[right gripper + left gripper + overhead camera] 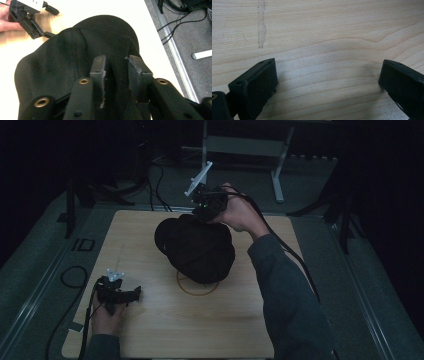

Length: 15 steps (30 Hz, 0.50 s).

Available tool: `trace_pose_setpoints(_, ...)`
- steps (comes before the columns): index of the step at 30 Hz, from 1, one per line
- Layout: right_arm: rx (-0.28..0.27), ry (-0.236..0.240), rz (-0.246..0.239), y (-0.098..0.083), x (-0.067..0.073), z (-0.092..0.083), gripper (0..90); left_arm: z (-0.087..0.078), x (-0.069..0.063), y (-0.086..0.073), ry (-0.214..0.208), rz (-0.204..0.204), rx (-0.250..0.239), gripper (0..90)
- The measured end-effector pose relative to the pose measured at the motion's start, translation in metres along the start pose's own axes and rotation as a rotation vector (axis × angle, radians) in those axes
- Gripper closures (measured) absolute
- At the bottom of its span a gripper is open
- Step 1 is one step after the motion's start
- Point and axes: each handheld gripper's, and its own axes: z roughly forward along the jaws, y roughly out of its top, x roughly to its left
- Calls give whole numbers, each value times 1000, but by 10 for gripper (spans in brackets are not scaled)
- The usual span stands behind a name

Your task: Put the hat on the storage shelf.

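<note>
A black cap (197, 247) lies on the middle of the wooden table (150, 325), its brim toward the left. My right gripper (200, 214) hangs over the cap's far edge, held from the right. In the right gripper view its jaws (117, 72) stand a little apart over the cap (62, 62), with dark fabric showing in the gap and no pad pressing on it. My left gripper (134, 293) rests on the table at the front left, well clear of the cap. Its jaws (327, 80) are wide open over bare wood. It also shows far off as the left gripper (51, 22).
A thin circle (197, 291) drawn on the wood peeks out under the cap's near side. A grey streak (261, 27) marks the wood. Cables (72, 275) trail off the table's left edge. A metal table frame (277, 170) stands on the floor behind.
</note>
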Motion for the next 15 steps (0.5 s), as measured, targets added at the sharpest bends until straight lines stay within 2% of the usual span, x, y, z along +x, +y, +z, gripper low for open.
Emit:
trace_pose_setpoints(9,-4,-9,5,-6,2,-15,505,0,0,0,0,1,0,19)
trace_pose_setpoints(12,-22,10,24,-12,1,-21,461,0,0,0,0,1,0,18)
trace_pose_setpoints(15,-28,3,41,-20,-1,-26,424,0,0,0,0,0,0,18)
